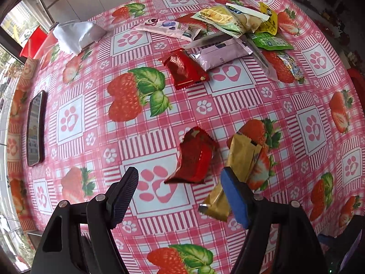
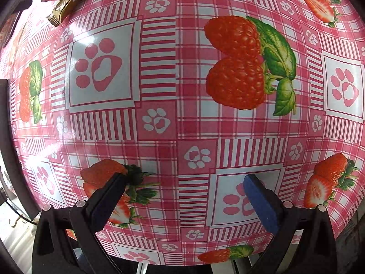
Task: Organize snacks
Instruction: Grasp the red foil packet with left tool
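In the left wrist view my left gripper (image 1: 180, 175) is open above the table, empty. A red snack packet (image 1: 196, 157) lies just ahead between its fingers. A gold snack packet (image 1: 235, 166) lies beside the right finger. Another red packet (image 1: 184, 68) lies farther off. A pile of mixed snack packets (image 1: 230, 22) sits at the far side. In the right wrist view my right gripper (image 2: 184, 180) is open and empty over bare tablecloth (image 2: 159, 86). The gold packet's end (image 2: 68, 0) shows at the top left.
A black phone (image 1: 35, 127) lies near the table's left edge. A white cloth bag (image 1: 75, 35) and red items (image 1: 36, 43) sit at the far left. The strawberry-print tablecloth (image 1: 91, 118) covers the whole table.
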Available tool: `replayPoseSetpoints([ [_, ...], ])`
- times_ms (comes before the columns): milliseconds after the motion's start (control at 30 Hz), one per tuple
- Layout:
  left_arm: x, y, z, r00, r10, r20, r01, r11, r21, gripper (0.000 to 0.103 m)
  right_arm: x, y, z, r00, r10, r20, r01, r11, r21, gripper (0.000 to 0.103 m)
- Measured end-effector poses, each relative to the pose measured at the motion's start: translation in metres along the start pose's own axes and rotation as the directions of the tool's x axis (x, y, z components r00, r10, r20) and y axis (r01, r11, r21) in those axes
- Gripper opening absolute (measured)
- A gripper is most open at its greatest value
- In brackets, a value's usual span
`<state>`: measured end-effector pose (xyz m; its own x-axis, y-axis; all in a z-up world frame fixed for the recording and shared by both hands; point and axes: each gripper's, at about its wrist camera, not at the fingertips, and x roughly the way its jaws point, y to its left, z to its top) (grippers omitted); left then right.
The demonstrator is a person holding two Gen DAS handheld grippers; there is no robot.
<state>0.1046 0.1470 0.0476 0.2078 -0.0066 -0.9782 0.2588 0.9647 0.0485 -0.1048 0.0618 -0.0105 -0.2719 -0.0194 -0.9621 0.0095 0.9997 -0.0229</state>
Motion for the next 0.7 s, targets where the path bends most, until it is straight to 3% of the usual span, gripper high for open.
replayPoseSetpoints([
  [133,0.017,-0.01,0.011,0.999,0.023,-0.037,-0.021,0.999,0.04,0.077,-0.001,-0.001,0.004,1.0,0.002,-0.002,-0.002,1.0,0.001,0.103],
  [167,0.021,-0.012,0.012,0.999,0.023,-0.049,-0.021,0.999,0.044,0.071,-0.002,0.0,0.008,1.0,0.003,-0.002,-0.003,1.0,0.003,0.103],
  [233,0.029,-0.014,0.014,0.996,-0.001,-0.09,0.005,0.999,0.04,0.035,-0.002,0.0,0.006,1.0,0.004,-0.002,-0.004,1.0,0.001,0.103],
  [500,0.026,-0.048,0.002,0.996,-0.037,-0.086,0.048,0.991,0.125,0.031,-0.001,0.002,0.003,1.0,0.003,0.001,-0.003,1.0,-0.005,0.103],
  [700,0.012,-0.088,-0.068,0.99,-0.088,-0.108,0.11,0.97,0.217,0.031,-0.001,0.002,0.004,1.0,0.003,-0.001,-0.003,1.0,-0.004,0.103],
])
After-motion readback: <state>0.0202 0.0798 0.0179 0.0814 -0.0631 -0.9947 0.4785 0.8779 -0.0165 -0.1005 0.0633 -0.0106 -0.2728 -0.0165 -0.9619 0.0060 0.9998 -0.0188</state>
